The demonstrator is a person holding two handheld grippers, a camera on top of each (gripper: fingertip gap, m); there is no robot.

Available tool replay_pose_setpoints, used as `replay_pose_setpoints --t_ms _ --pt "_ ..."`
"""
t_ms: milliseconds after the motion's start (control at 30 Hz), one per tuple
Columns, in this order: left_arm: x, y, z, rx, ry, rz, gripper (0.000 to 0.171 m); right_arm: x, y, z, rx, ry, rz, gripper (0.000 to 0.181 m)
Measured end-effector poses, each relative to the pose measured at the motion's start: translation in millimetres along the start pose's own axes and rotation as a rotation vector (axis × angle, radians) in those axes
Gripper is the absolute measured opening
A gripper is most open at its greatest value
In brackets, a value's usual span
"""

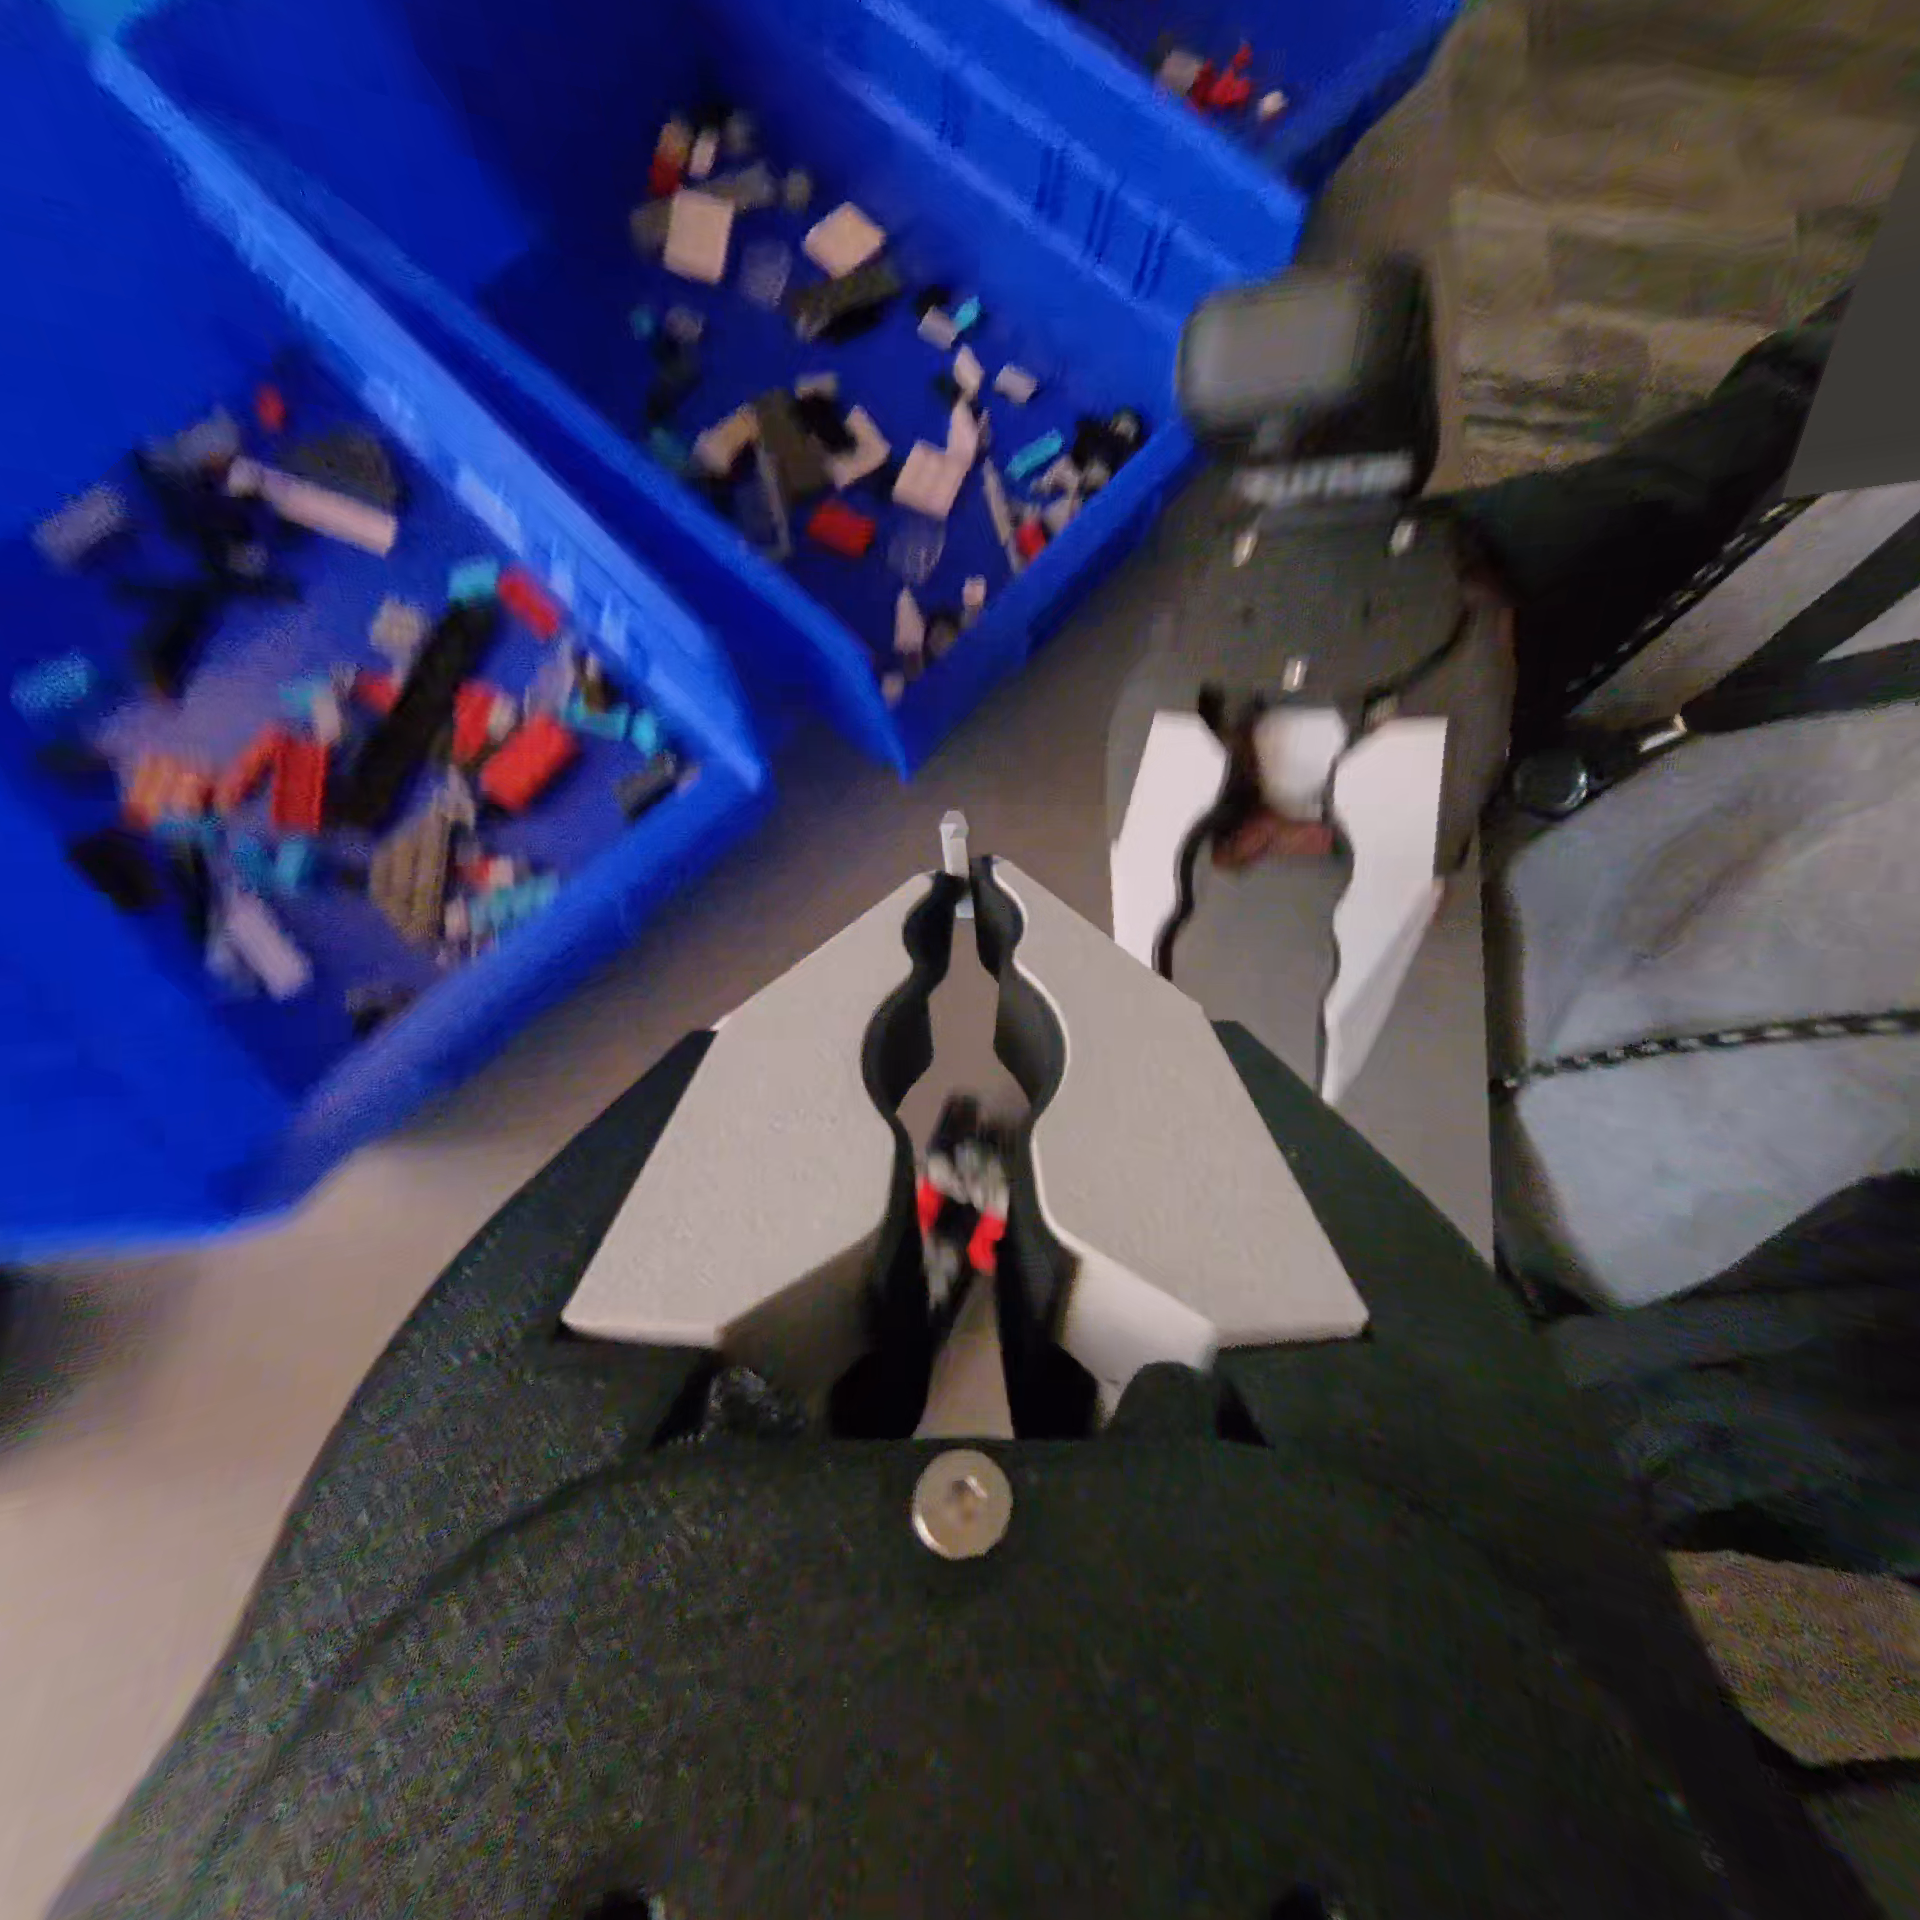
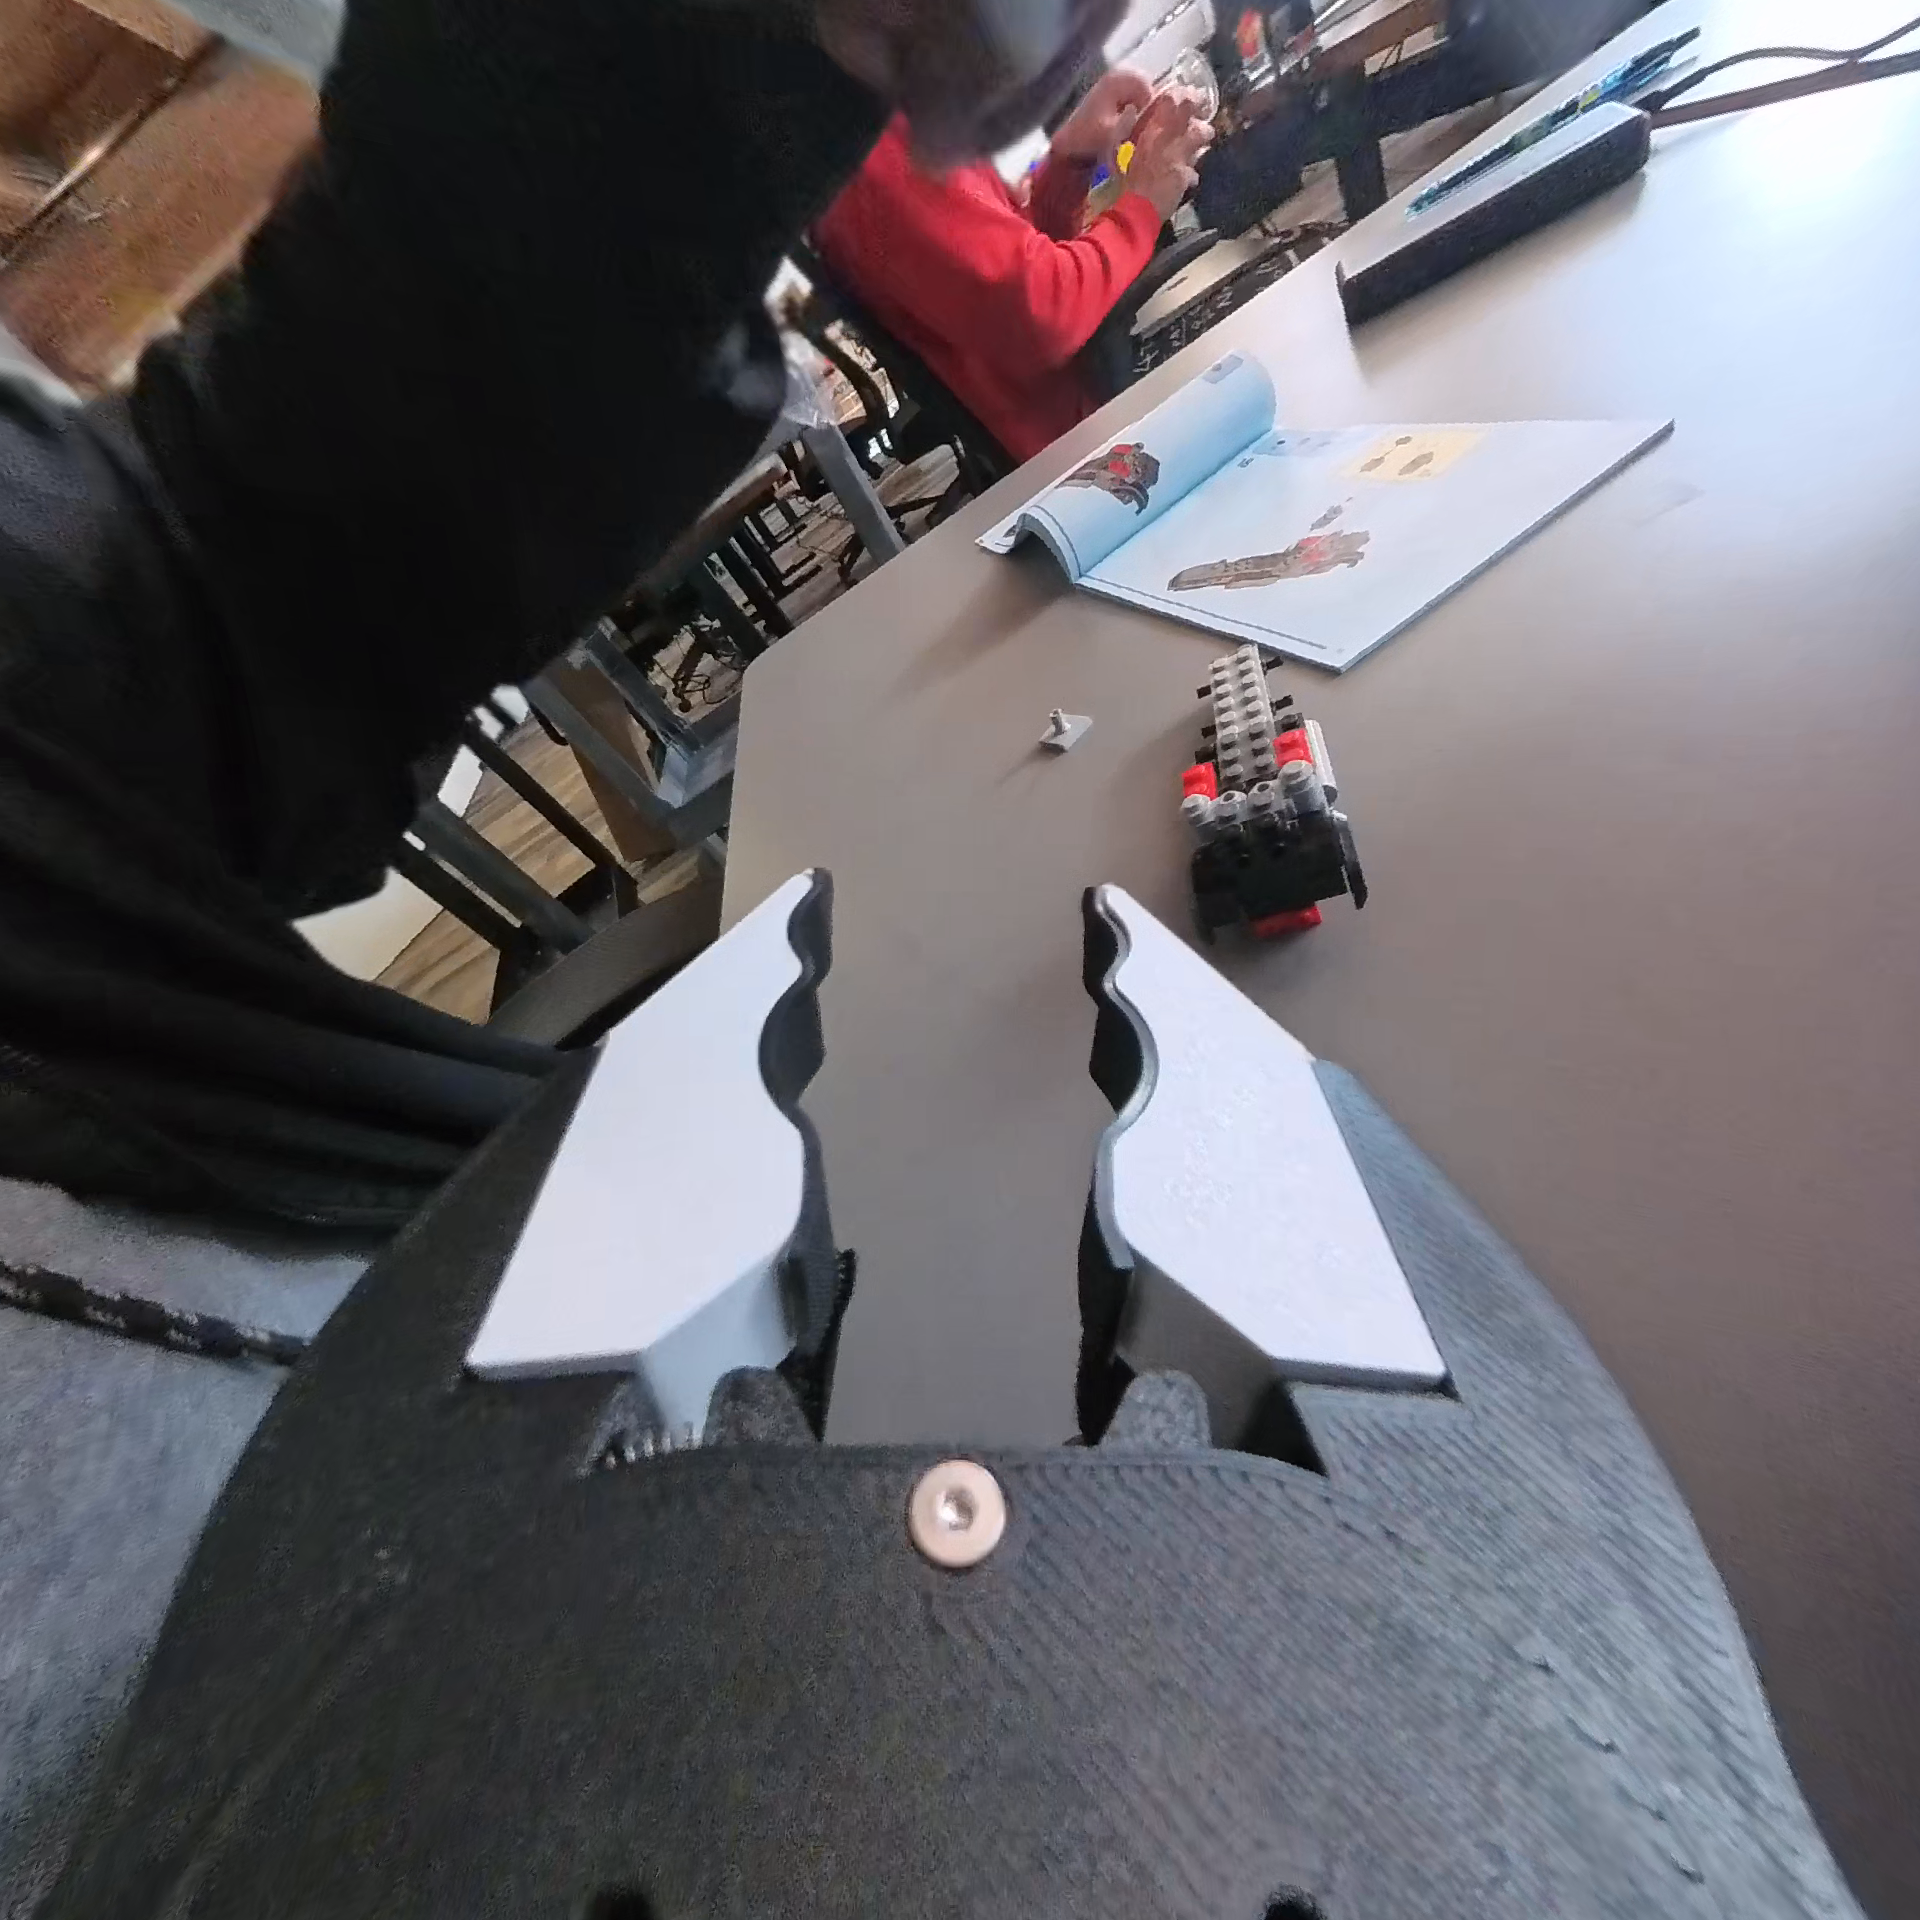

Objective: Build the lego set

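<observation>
the half-built lego model (image 2: 1270, 805), black and grey with red parts, is lying on the grey table (image 2: 1558, 1039) right of centre in the right wrist view, and nothing is touching it. a small grey loose piece (image 2: 1062, 731) is lying just to its left, apart from it. one open instruction booklet (image 2: 1340, 520) with light blue pages is lying beyond the model, in the upper right of that frame, and one dark flat box (image 2: 1496, 203) is sitting farther away, near the top right corner.

the right gripper (image 2: 956, 894) is standing with its jaws spread apart and nothing between them, near the table edge at the lower centre. the bare table is showing between its fingers. in front of it the surface is free up to the model and the loose piece.

the left gripper (image 1: 964, 878) is pinching a small grey piece (image 1: 956, 847) at its very tips, in the centre of the left wrist view. this view is blurred, so the shape of the piece is not clear.

three blue bins (image 1: 717, 665) are filling the upper left of that frame, standing side by side on the table, each holding mixed lego pieces (image 1: 831, 416); the third one is showing only a corner.

at the left of the right wrist view the table edge is running diagonally, and past it a wooden floor and chair legs are showing. a person in a red sleeve (image 2: 987, 270) is sitting at another table at the top centre.
</observation>
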State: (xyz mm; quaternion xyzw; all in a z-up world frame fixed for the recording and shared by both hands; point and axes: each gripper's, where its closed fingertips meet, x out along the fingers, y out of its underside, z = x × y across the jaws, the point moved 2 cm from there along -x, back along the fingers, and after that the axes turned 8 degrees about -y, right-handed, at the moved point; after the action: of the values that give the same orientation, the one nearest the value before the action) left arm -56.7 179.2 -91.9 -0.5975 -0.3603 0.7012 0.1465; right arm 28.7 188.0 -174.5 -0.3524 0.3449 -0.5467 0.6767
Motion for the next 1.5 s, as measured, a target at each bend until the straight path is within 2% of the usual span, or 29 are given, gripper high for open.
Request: replay_pose_setpoints --t_ms 133,267,367,467,700,1100,1367,1500 --pt "-34 88 5 -0.173 -0.066 0.054 0.003 -1 -1 -5 0.005 0.041 -0.007 0.049" --pt "-48 167 9 -0.32 -0.093 0.129 0.004 0 -3 -12 0.004 0.089 -0.01 0.049" --pt "-48 204 15 -0.438 -0.09 0.137 0.004 3 -5 -19 -0.012 0.134 0.0 0.05" --pt "-41 226 22 -0.555 -0.081 0.128 0.004 7 -10 -31 -0.055 0.207 0.016 0.051" --pt "-32 239 23 -0.657 -0.035 0.071 0.004 24 -8 -62 -0.128 0.345 0.19 0.055" --pt "-30 248 27 -0.659 -0.154 0.011 0.004 36 11 -83 -0.208 0.398 0.452 0.059" --pt "-48 242 21 -0.666 -0.189 -0.131 0.013 24 1 -104 -0.208 0.52 0.428 0.059" --pt "-52 245 2 -0.67 -0.162 -0.136 0.017 20 -4 -111 -0.197 0.565 0.406 0.059"
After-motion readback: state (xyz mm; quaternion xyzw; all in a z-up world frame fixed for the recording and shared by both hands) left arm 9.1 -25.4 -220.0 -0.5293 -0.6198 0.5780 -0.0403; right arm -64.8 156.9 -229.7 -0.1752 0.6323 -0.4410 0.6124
